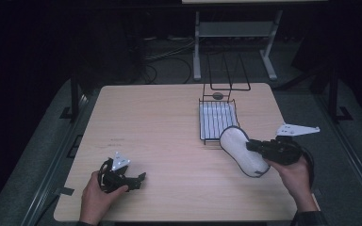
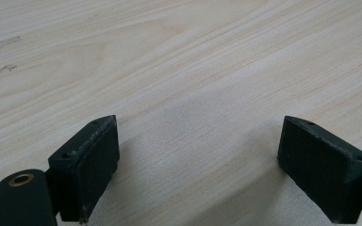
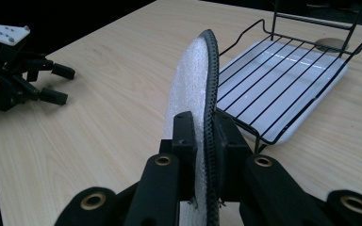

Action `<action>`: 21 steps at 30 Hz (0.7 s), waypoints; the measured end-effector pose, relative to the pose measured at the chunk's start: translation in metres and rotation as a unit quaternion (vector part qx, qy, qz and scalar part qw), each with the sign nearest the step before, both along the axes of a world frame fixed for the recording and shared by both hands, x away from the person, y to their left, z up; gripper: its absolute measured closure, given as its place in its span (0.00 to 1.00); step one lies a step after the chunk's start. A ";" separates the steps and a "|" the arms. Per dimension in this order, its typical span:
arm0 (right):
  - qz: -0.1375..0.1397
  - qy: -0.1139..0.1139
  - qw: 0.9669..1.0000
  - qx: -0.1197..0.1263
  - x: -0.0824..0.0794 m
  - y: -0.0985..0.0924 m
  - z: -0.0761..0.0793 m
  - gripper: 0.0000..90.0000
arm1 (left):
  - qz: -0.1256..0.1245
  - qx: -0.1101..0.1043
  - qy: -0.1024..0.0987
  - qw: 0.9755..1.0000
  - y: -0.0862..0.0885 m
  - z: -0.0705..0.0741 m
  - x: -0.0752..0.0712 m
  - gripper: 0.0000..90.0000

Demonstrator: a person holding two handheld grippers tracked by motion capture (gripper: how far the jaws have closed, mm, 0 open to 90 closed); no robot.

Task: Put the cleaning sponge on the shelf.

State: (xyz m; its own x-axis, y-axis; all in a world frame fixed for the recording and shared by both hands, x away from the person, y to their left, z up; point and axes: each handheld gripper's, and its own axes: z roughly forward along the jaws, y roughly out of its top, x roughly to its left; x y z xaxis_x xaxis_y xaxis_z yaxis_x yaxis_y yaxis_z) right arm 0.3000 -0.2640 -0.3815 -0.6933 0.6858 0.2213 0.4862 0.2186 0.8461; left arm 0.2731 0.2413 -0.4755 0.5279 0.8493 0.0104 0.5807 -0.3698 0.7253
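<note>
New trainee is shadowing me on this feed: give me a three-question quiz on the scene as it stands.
1. True or false: the right hand-held gripper is clamped on the white oval insole with black edging.
2. What stands just behind the insole?
A. black wire rack on a white tray
B. a blue bowl
3. How do the left hand-held gripper's jaws stand?

Key: 1 true; 2 A; 3 open, with nothing between them, above the light wooden table.

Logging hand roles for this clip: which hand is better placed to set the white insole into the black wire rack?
Right. The right gripper is shut on the white, black-edged insole beside the black wire rack. The left gripper rests open near the wooden table's front left, far from the rack.
</note>
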 end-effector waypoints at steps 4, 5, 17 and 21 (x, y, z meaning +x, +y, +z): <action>-0.004 0.000 1.000 0.003 0.003 0.000 0.002 0.90 | 0.001 -0.001 -0.001 1.000 0.000 0.000 0.000 0.14; -0.004 -0.001 1.000 0.003 0.004 0.000 0.003 0.90 | 0.001 -0.001 -0.001 1.000 0.000 0.000 0.000 0.14; -0.007 -0.010 1.000 0.004 0.021 0.004 0.009 0.90 | 0.001 0.000 -0.001 1.000 0.000 0.000 0.000 0.14; -0.010 -0.014 1.000 0.006 0.027 0.005 0.011 0.90 | 0.001 -0.001 -0.001 1.000 0.000 0.000 0.000 0.14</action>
